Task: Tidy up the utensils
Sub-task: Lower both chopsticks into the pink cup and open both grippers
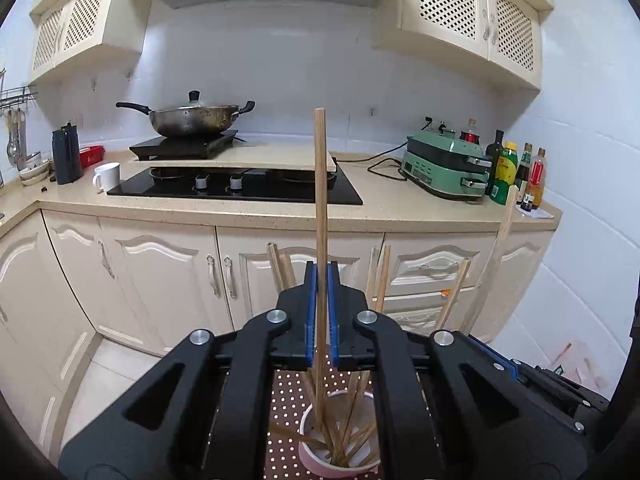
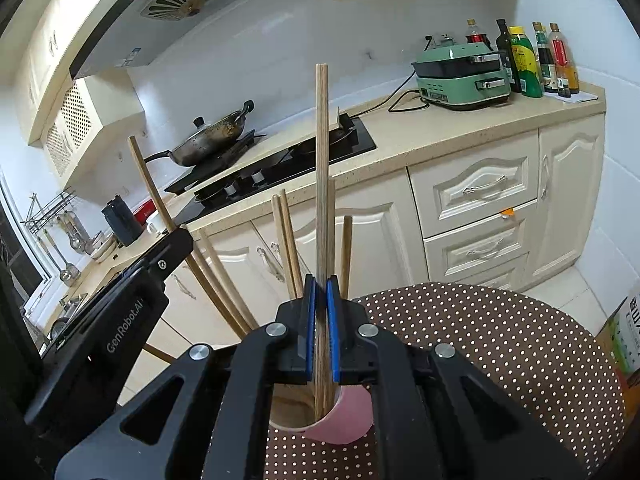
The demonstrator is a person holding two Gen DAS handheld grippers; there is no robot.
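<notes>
Biggest thing under both grippers: round table top (image 2: 500, 360) in a brown, white-dotted cover. It spreads right of the right gripper and shows through the gap under the left one.

On it, directly below and just ahead of both sets of fingers: pink cup (image 2: 344, 420), white inside, open top. Several wooden chopsticks (image 1: 352, 440) already stand in it, fanned out and leaning on the rim, tops splayed either side of the fingers.

Left gripper (image 1: 322, 312): blue pads fully closed on one chopstick (image 1: 320, 200), held upright, lower end already inside the cup among the others.

Right gripper (image 2: 322, 320): same state, pads clamped on its own chopstick (image 2: 322, 160), upright, tip inside the cup mouth. There may be a second stick right behind it; can't separate them.

The left gripper's body sits just left of the right one's fingers, very close.

Risks, my read:
- Cup looks light and tall for its base. A sideways push from a held stick, or a stick jammed against the leaning ones, could tip it and dump the lot.
- Letting go before the tip bottoms out: the stick drops, bounces, may flip over the rim.
- Two grippers over one small opening, so a clash on the way out could drag the fanned sticks.

Sticks: plain light-brown wood, long, thin, straight, square-cut tops.
</notes>
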